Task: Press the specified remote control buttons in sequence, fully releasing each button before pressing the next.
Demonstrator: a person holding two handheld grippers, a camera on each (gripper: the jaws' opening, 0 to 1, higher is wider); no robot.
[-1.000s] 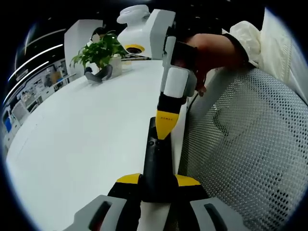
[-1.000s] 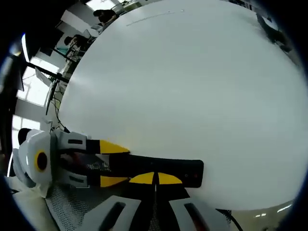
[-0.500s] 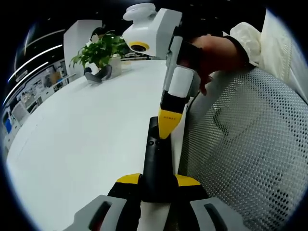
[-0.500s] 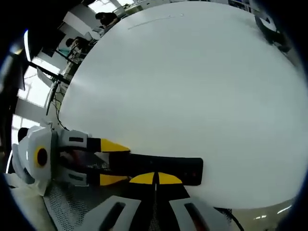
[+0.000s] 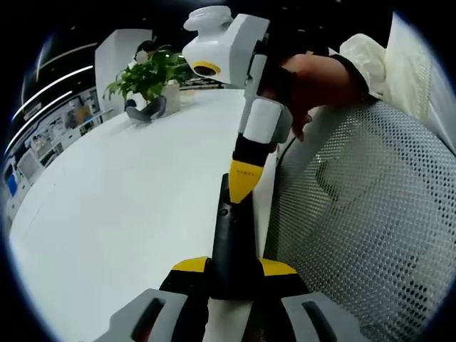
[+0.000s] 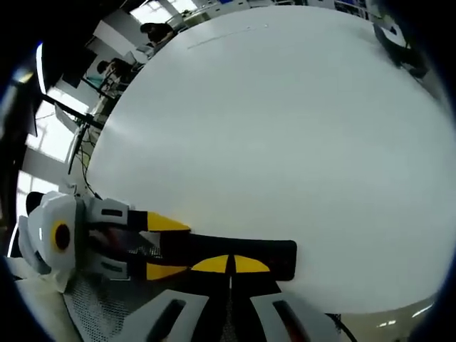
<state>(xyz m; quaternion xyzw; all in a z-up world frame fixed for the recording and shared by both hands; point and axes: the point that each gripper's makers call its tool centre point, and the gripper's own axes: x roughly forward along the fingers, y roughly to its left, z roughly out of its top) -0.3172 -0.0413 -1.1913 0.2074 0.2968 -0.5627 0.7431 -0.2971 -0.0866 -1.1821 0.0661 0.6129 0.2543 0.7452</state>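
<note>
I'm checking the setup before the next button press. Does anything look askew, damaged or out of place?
Nothing stands out. The black remote lies flat at the white table's edge, clamped at one end by the left gripper. The right gripper's closed yellow tips sit on its button face.

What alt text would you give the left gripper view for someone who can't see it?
A black remote control lies on a white table, clamped at its near end between the left gripper and its yellow-tipped jaws, while the right gripper, shut, presses its yellow tip on the remote's far end. A potted plant stands at the table's far edge, and a white mesh chair fills the right side.
</note>
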